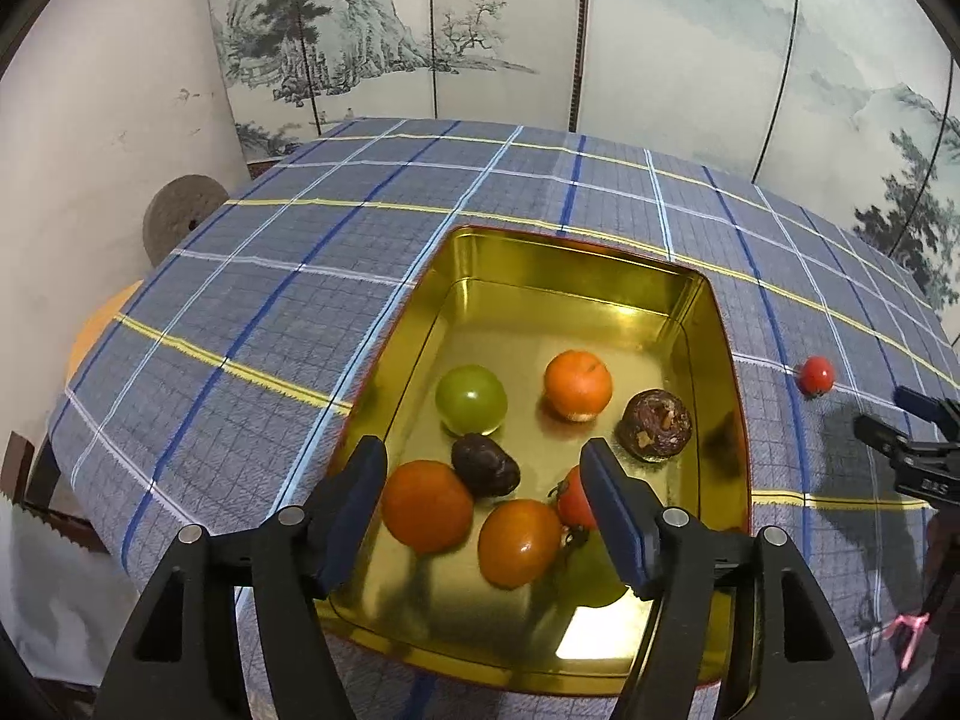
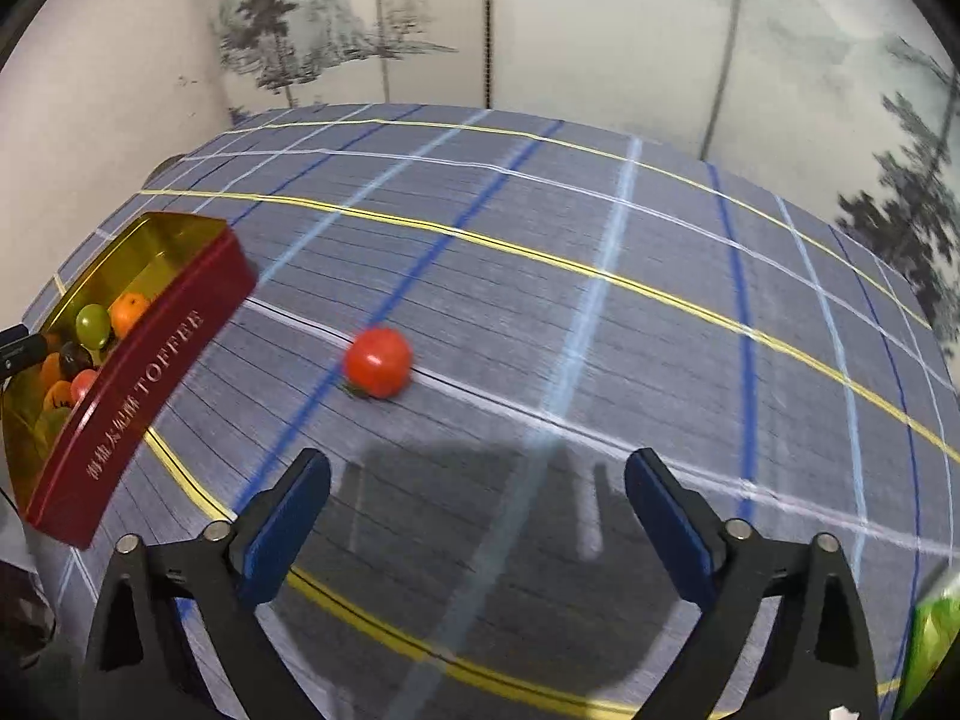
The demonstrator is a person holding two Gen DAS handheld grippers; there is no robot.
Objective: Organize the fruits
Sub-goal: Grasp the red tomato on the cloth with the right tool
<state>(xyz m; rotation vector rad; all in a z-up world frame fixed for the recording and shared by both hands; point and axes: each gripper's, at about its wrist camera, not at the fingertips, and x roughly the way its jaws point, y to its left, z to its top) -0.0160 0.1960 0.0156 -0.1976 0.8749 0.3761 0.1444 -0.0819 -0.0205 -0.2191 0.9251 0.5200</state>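
A gold-lined tin (image 1: pixel 714 336) with red outer walls (image 2: pixel 120 420) sits on the checked cloth and holds several fruits: a green one (image 1: pixel 471 399), an orange one (image 1: pixel 578 385), two dark brown ones (image 1: pixel 655 423) and orange-red ones (image 1: pixel 427 505). My left gripper (image 1: pixel 486 480) hangs open above the tin's near half, nothing between its pads. A small red tomato (image 2: pixel 378 362) lies alone on the cloth to the right of the tin, also seen at the right edge of the left wrist view as the tomato (image 1: pixel 816 375). My right gripper (image 2: pixel 477 492) is open, short of it and empty.
A folding screen (image 1: pixel 480 30) painted with trees and hills stands behind the table. A round grey disc (image 1: pixel 180 219) and an orange object (image 1: pixel 96 330) sit past the cloth's left edge. Something green (image 2: pixel 936 648) shows at the lower right of the right wrist view.
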